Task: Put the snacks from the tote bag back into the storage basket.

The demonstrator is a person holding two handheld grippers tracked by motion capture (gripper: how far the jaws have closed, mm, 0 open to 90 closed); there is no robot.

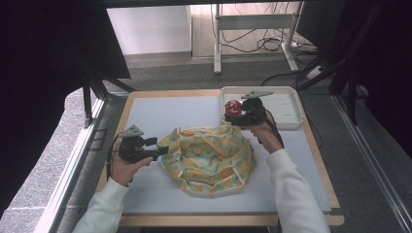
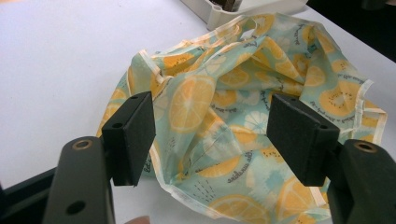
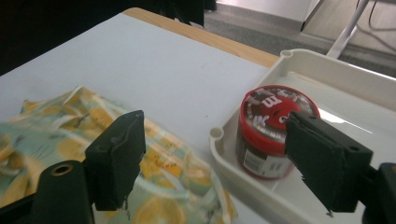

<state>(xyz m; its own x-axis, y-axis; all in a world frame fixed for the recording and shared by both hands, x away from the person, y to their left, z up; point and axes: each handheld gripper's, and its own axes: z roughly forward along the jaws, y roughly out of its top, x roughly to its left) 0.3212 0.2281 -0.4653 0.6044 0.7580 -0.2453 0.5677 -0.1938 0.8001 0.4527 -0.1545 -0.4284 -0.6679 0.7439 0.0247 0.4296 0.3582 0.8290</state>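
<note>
One crumpled cloth bag [image 1: 209,159] with an orange-slice print lies on the tabletop [image 1: 160,114], roughly mid-surface; it serves as landmark.

Left of the bag: left tongs [image 1: 154,147], held level in the left hand [image 1: 125,165], tips at the bag's left edge. In the left gripper view the two pads [image 2: 130,135] stand wide apart, released, with the bag's printed fabric lying beyond and below them; whether they touch it I cannot tell.

Behind and right of the bag: one white tray [image 1: 291,109], its near-left corner just beside the bag's far edge. In the tray: one jar [image 3: 271,130] with a red lid, upright, at the corner nearest the bag. Count in tray: one item.

Right tongs [image 1: 238,116], in the right hand [image 1: 265,131], sit over that tray corner, above the bag's far edge. Jaws released, nothing gripped; the right gripper view shows the jar beyond the right-hand pad and the bag below the left-hand one.

Counts: bags one, trays one, jars one, tongs two.
</note>
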